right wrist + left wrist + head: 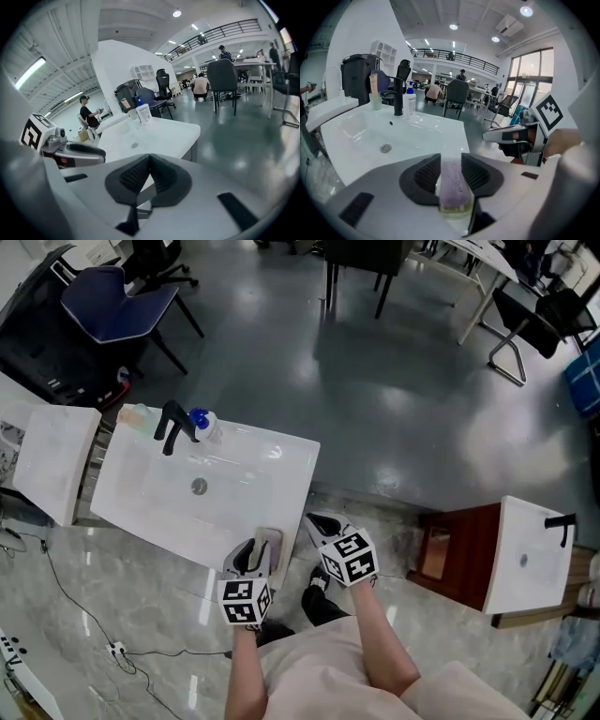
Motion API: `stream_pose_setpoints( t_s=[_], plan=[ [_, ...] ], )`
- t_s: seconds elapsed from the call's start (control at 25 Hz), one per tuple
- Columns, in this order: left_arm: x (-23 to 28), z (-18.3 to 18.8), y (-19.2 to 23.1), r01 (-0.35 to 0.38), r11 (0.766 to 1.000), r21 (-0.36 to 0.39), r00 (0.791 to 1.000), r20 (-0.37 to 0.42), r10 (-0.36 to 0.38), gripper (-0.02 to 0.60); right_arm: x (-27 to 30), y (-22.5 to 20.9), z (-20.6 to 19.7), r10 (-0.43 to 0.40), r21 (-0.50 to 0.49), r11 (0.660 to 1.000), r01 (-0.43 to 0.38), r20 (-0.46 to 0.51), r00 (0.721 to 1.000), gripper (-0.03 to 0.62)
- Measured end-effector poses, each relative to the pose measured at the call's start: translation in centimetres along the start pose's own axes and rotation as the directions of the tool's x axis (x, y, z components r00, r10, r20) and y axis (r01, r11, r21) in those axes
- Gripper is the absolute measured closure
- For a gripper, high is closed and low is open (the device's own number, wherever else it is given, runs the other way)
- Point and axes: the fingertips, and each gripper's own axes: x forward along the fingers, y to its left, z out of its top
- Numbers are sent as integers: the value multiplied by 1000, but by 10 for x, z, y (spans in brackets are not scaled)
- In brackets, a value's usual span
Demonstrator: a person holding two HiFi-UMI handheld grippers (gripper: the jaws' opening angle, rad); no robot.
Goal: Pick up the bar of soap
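A pale purple bar of soap [453, 183] stands on edge over a clear, yellowish dish at the near rim of the white sink [356, 136]. My left gripper [451, 161] is shut on it, a ribbed black pad pressed on each long side. From the head view the soap [270, 542] shows at the sink's front edge [169, 521], with the left gripper [259, 549] over it. My right gripper [149, 157] is shut with nothing in it. It hovers just past the sink's right front corner [321, 525], beside the left one.
A black faucet [172, 424], a blue-capped bottle [201, 420] and a pale tube stand at the sink's back edge. A second white basin [530, 554] on a red-brown cabinet is at right. Cables [84, 615] lie on the marble floor. Chairs [117, 306] stand farther back.
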Motion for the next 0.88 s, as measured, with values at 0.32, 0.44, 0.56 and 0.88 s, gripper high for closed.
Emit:
stream_pose_setpoints(
  t_s=[0.32,0.44,0.56,0.88],
  plan=[
    [9,-14,-2,-14,1000,17,997,-79,16,362,-4,-8,-2,-11,29,1000,11,13,1000,589],
    [12,-22,-2,-24,999,31,994,-110,27,363,-4,-12,-2,-16,42,999,15,23,1000,588],
    [15,-27,-3,-28,999,45,990,-139,34,367,-4,-15,0,-22,57,998,20,32,999,588],
    [23,-38,-2,-35,997,69,975,-216,49,396,-4,-18,0,-27,75,997,24,36,999,588]
  ],
)
